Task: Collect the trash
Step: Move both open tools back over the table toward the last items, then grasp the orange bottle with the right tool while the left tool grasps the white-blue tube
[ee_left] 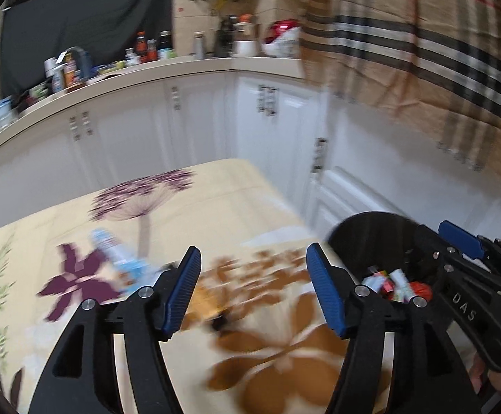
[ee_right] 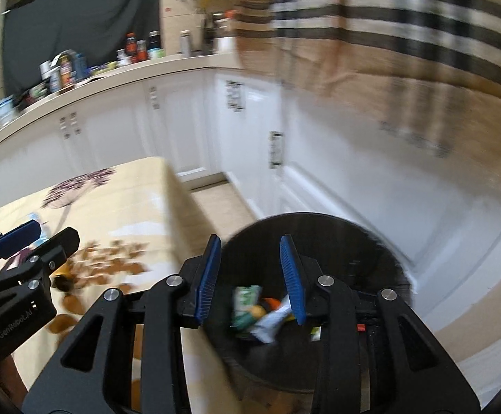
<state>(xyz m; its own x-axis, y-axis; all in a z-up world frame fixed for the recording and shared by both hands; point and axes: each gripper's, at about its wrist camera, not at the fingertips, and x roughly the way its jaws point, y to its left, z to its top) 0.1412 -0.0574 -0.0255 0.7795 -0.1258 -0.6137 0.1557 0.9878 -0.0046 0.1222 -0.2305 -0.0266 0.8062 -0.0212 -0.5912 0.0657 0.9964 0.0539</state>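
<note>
White kitchen cabinets [ee_left: 195,120] back a floral table [ee_left: 215,214] where both grippers, left [ee_left: 253,289] over cloth and right [ee_right: 250,276] over the bin [ee_right: 371,241], gape empty, likely between pickups.

The desk [ee_left: 257,207] wears smooth matt cloth printed with flowers. Beside the desk, the bin [ee_right: 371,252] looks like dark matt plastic, holding glossy crinkled wrappers [ee_right: 260,314]. Each hand-held gripper [ee_left: 253,289] is matt black plastic with ribbed blue pads [ee_right: 288,269] and shiny metal pins. Behind the desk, white cabinet doors [ee_left: 198,120] gleam glossy.
</note>
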